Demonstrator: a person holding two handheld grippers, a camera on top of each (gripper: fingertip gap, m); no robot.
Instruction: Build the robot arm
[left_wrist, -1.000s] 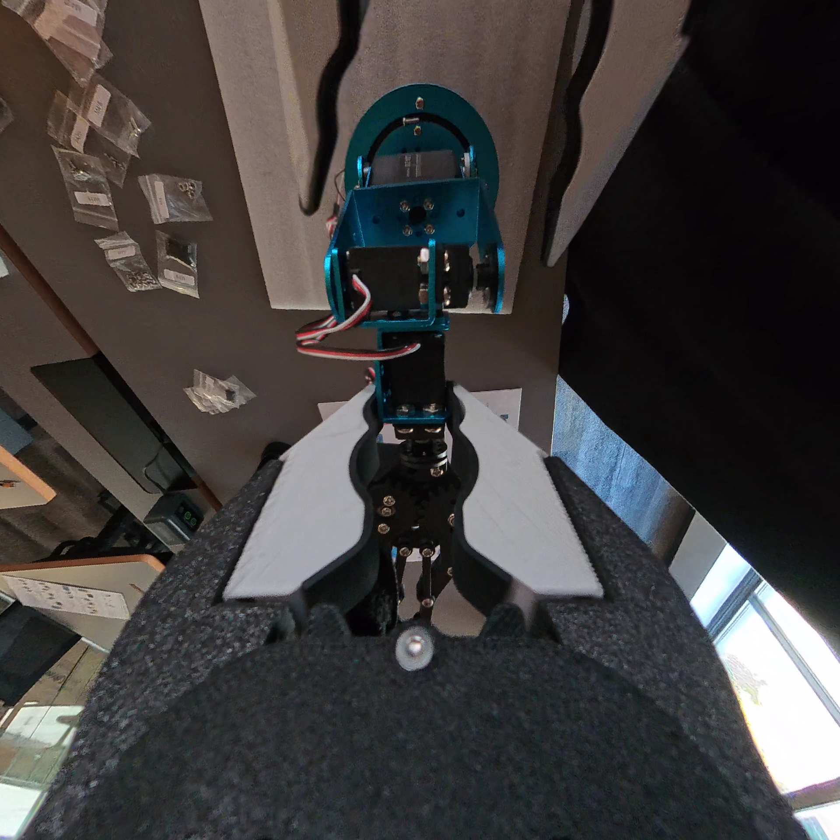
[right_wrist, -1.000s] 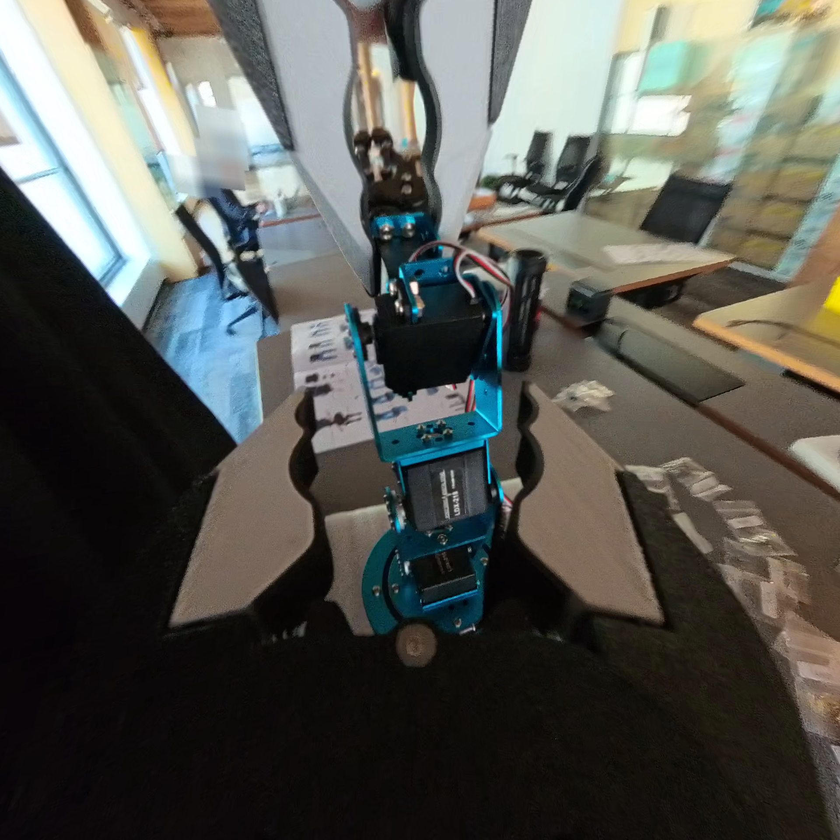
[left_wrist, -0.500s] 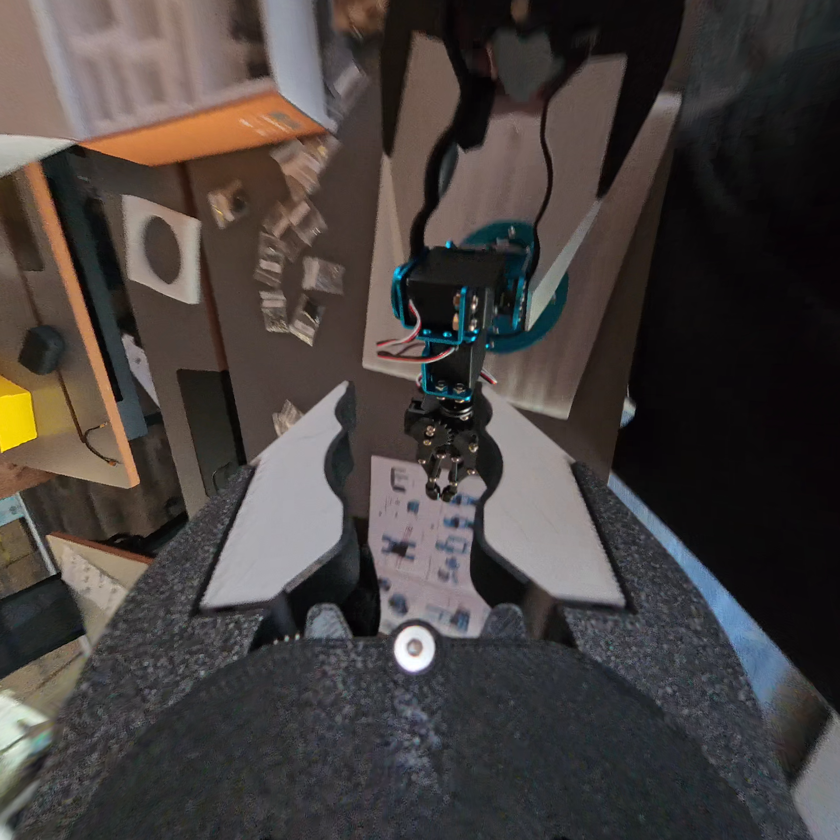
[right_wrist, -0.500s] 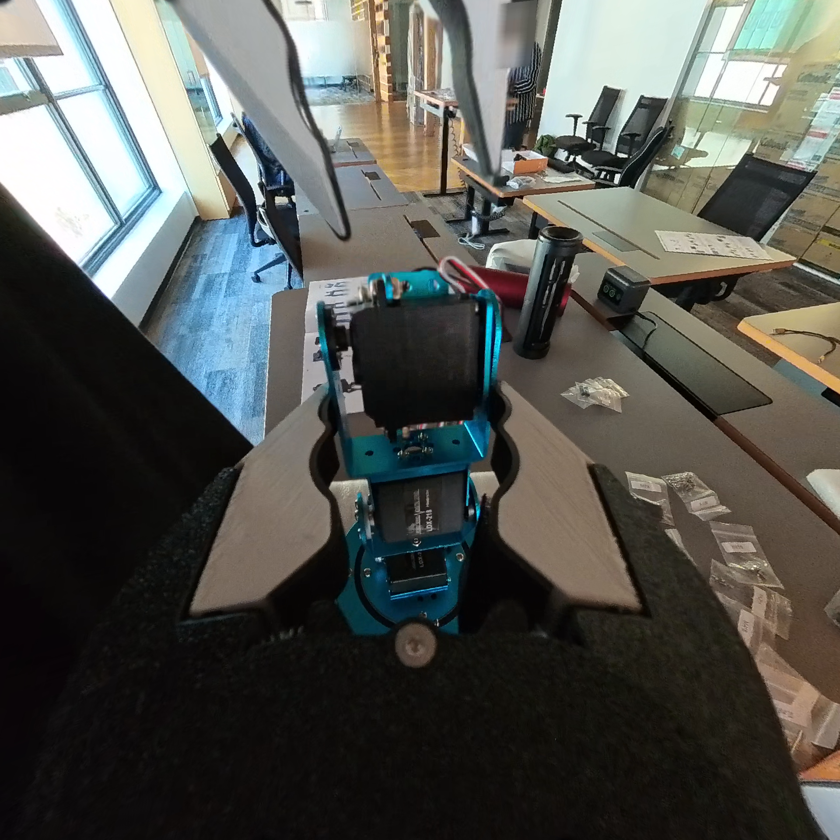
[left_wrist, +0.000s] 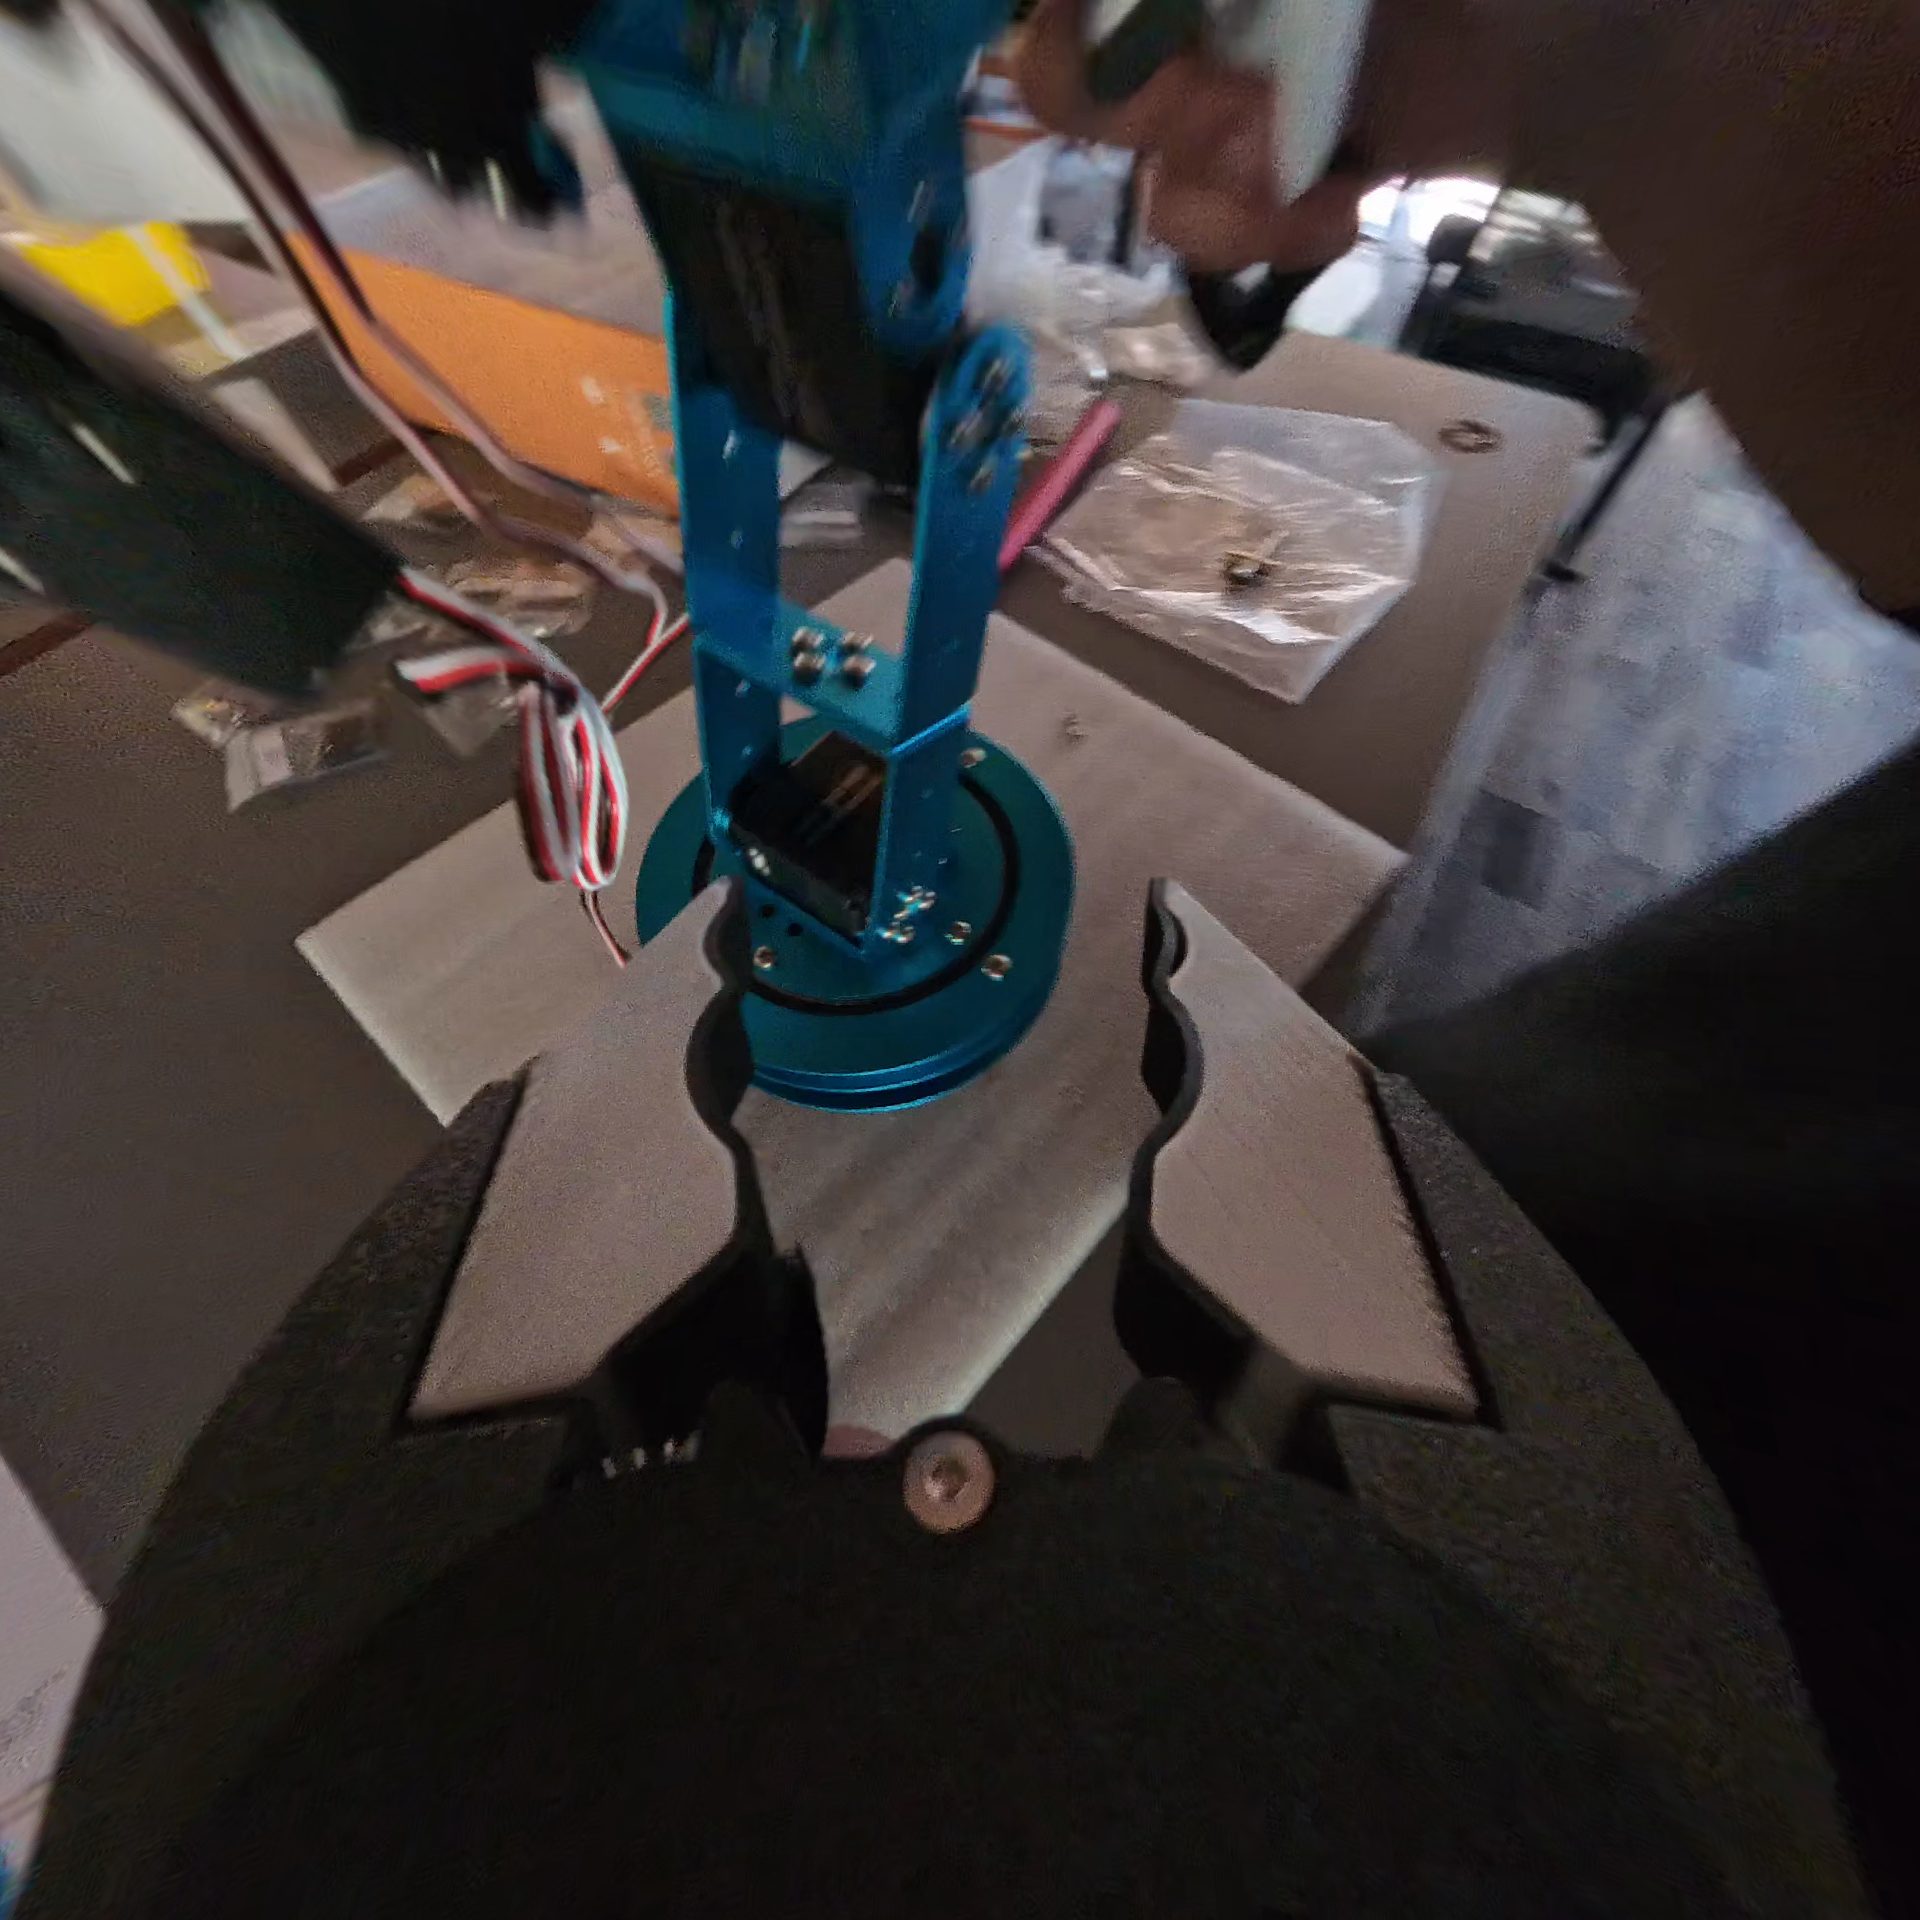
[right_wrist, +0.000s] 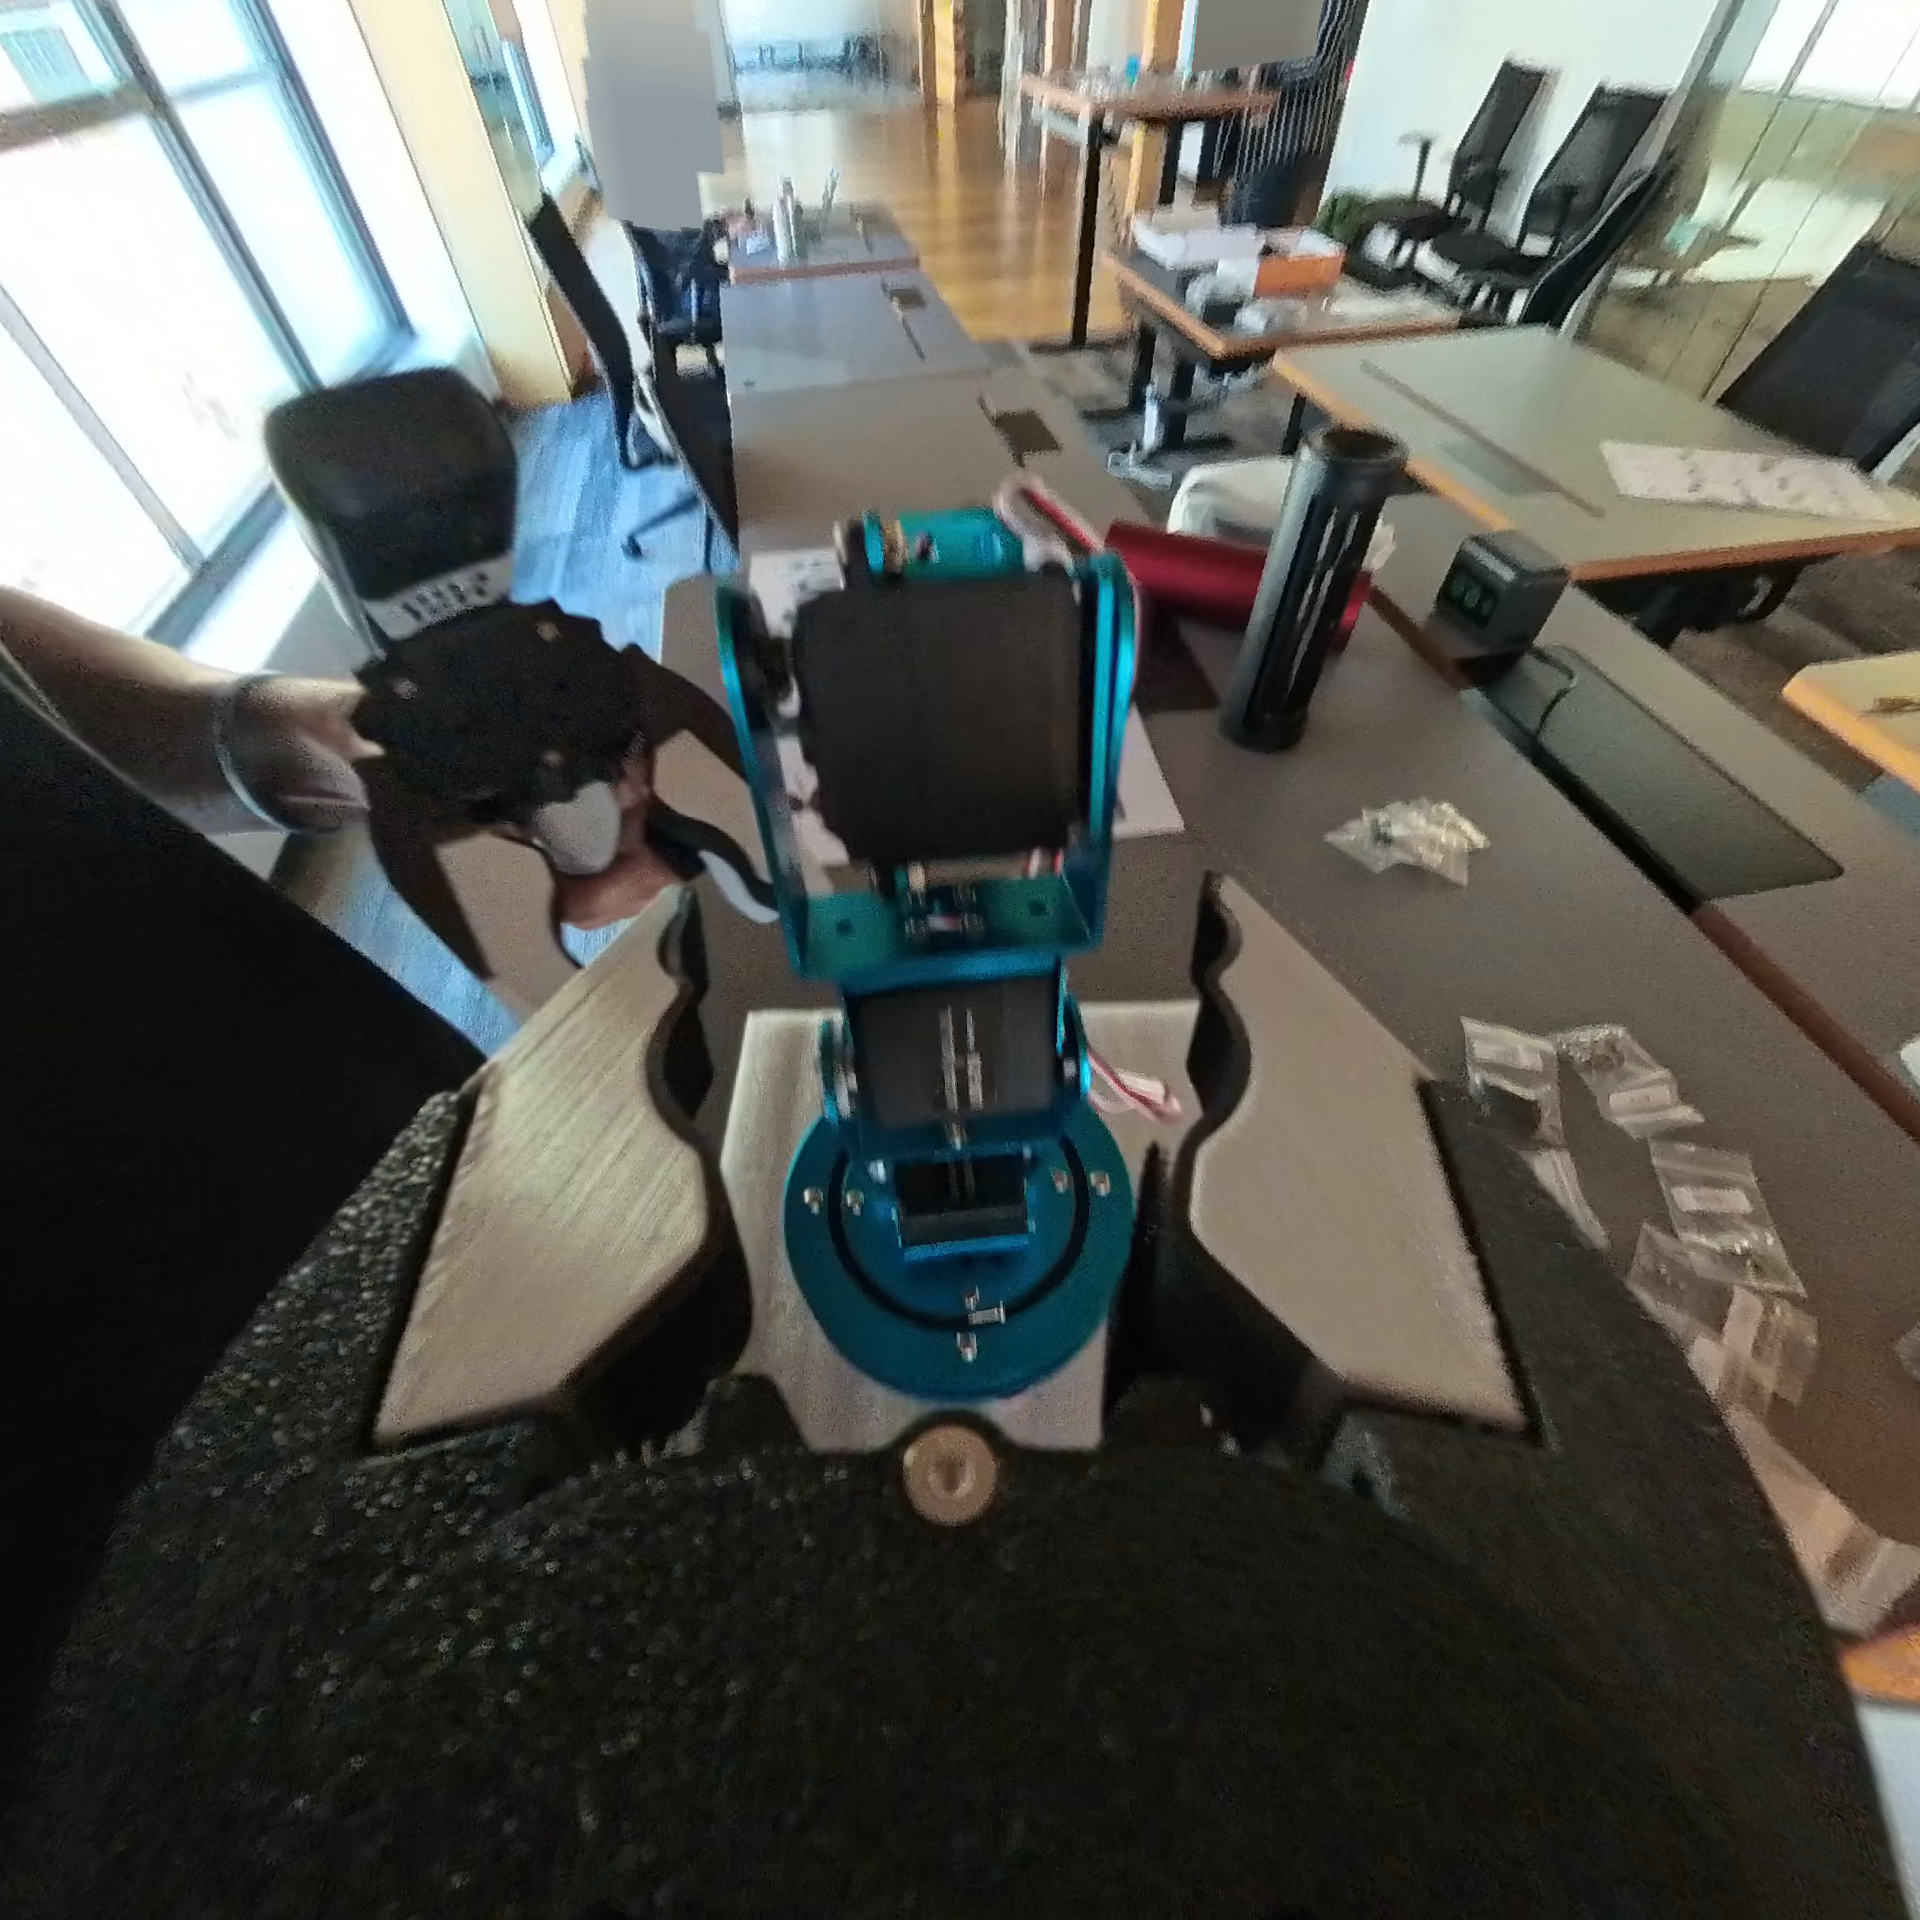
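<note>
Between the spread fingers of the right hand-held gripper (right_wrist: 945, 935), at 12 o'clock, stands the blue servo arm (right_wrist: 951, 1049), ungripped; left hand-held gripper (left_wrist: 940, 904) likewise gapes, empty, at its base.

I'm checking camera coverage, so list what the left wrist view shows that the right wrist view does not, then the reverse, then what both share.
Only the left wrist view: an orange flat box, a large clear plastic bag and a loose bundle of red, white and black wires.

Only the right wrist view: a black cylinder, a red tube, office chairs and the left gripper seen from outside, open.

Both: the blue robot arm kit on its round base, standing on a pale board, and each view's own gripper, like the right gripper, open around it.
</note>
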